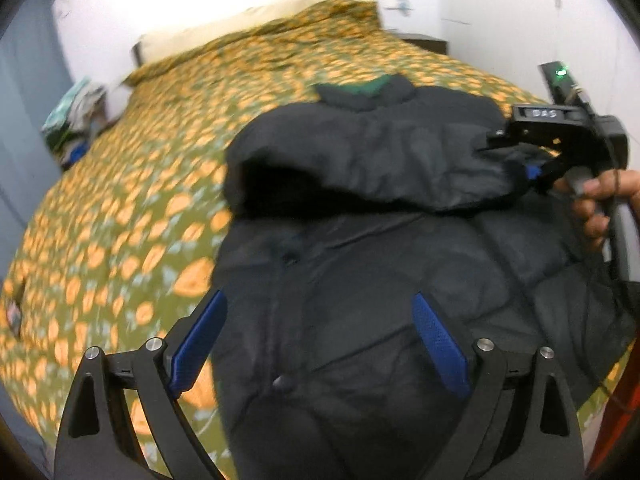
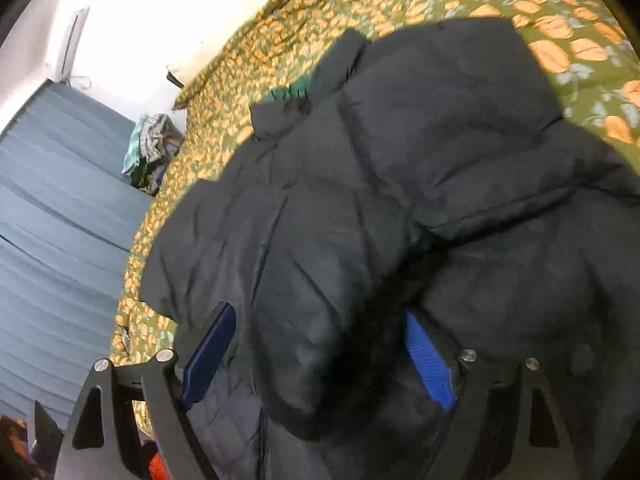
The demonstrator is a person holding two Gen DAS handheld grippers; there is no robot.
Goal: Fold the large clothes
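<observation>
Both views are smeared by motion, so the bedspread pattern reads only as orange blobs. The jacket hem runs off the bottom edge. In the left wrist view the right gripper tips sink into the sleeve; whether they press it cannot be told. The bedside pile is too small to identify.

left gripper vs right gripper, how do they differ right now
The left gripper hangs above the black puffer jacket with nothing between its blue pads; the right gripper has a bulging fold of jacket between its pads. The left gripper is over the jacket's lower front, the right gripper at the sleeve end. Both stand open, pointing down at the jacket on the orange-patterned bedspread.
</observation>
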